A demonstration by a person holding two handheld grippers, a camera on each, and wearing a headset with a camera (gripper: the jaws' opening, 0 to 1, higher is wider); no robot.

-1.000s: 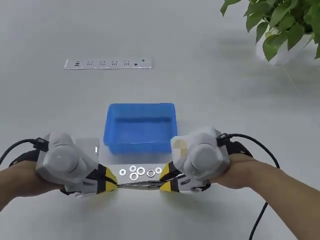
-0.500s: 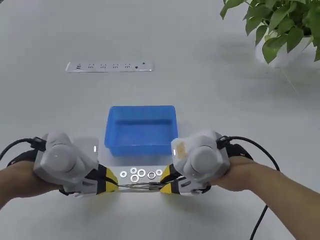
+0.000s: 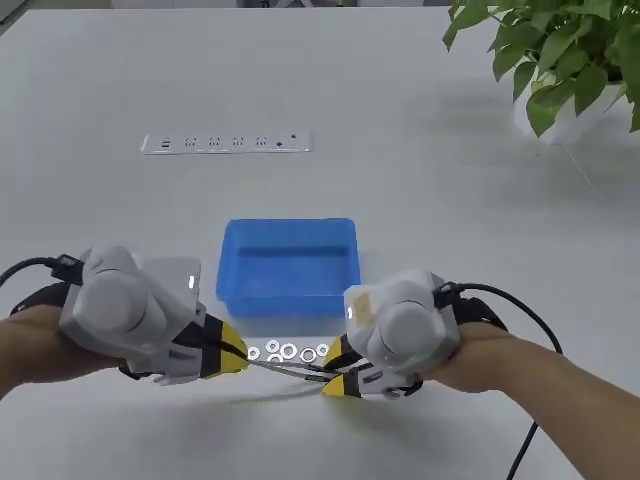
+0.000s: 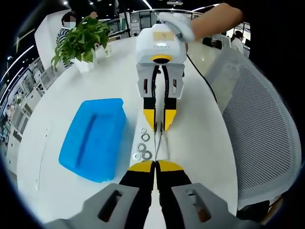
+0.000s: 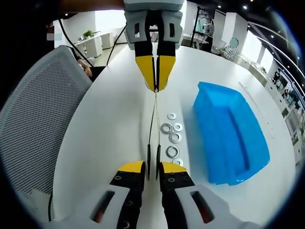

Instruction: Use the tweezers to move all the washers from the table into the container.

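Note:
Thin metal tweezers (image 3: 285, 367) hang just above the white table, held at both ends, and cast a shadow below. My left gripper (image 3: 235, 350) is shut on one end (image 4: 155, 166). My right gripper (image 3: 335, 368) is shut on the other end (image 5: 151, 168), where the two arms spread slightly. Several small silver washers (image 3: 288, 352) lie in a loose cluster on the table just beyond the tweezers. Right behind them sits the blue container (image 3: 290, 270). In the left gripper view the washers (image 4: 143, 148) lie left of the tweezers (image 4: 158, 143), beside the container (image 4: 93, 138).
A white power strip (image 3: 227, 144) lies farther back on the table. A potted green plant (image 3: 560, 50) stands at the far right. A black cable (image 3: 530, 320) trails from the right gripper. A grey mesh chair (image 5: 33, 124) is at the table's near edge.
The tweezers, held flat at table level before, have been raised a little, with the left end higher. The head camera has tilted, so the whole scene sits lower.

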